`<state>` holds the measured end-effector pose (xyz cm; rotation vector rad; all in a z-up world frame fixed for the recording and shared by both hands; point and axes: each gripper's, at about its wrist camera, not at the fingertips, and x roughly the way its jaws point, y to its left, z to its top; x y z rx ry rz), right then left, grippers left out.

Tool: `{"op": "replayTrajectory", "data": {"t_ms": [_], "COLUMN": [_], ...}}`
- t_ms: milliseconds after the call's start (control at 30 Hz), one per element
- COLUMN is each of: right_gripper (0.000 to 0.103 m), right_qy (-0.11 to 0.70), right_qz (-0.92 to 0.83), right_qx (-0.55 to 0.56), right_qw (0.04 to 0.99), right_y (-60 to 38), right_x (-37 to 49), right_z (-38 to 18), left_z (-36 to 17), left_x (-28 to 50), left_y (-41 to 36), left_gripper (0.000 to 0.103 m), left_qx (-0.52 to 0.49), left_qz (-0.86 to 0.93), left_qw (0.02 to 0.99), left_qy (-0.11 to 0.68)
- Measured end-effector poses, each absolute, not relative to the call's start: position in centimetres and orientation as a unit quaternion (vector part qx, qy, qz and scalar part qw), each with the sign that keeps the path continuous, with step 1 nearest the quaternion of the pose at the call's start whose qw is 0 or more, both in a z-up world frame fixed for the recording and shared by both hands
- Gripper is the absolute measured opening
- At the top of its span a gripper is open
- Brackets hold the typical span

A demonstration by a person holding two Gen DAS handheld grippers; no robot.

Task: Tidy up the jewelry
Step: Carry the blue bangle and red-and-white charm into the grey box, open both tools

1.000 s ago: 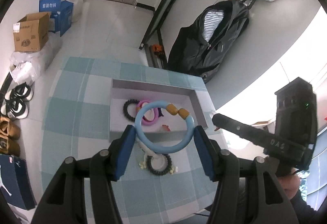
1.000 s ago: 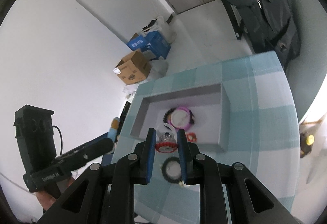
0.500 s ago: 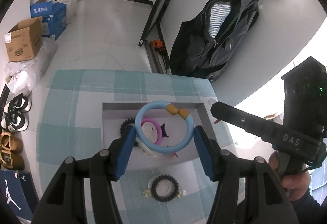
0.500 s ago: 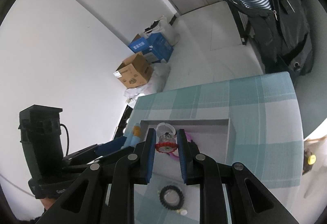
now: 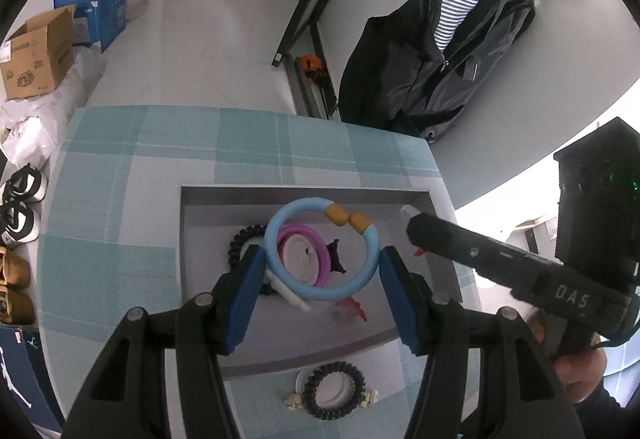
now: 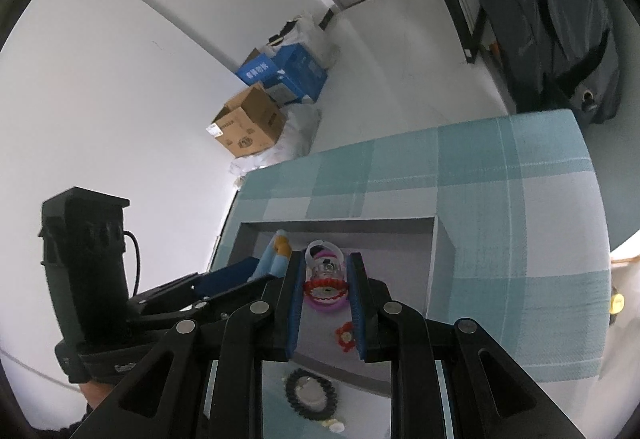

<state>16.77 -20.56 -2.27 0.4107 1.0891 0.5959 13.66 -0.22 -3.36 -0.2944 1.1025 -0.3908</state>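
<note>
Both tools have descended over the grey tray (image 5: 304,195), left tool (image 5: 322,273) clamping a light, stiff blue bangle (image 5: 320,249) by its sides, right tool (image 6: 326,289) pinching a small red-beaded ring (image 6: 325,285).

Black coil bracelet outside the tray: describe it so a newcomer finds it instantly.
Start at the checked teal tablecloth, then the grey tray on it. Just outside the tray's near wall lies the black coil bracelet, around a white disc; unlike the other black coil, it is not inside the tray.
</note>
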Motion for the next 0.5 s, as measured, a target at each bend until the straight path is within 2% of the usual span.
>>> {"op": "replayTrajectory", "data": {"t_ms": [500], "right_gripper": [0.022], "right_qy": [0.516], "right_qz": [0.261], "right_qx": [0.195], "right_qw": [0.793], "right_y": [-20.69], "right_x": [17.18], "right_z": [-2.96], "left_z": [-3.99], "left_x": [13.38], "left_y": [-0.49], "left_gripper": [0.054], "left_qx": [-0.133], "left_qz": [-0.181], "left_qw": [0.818], "left_qy": [0.53]}}
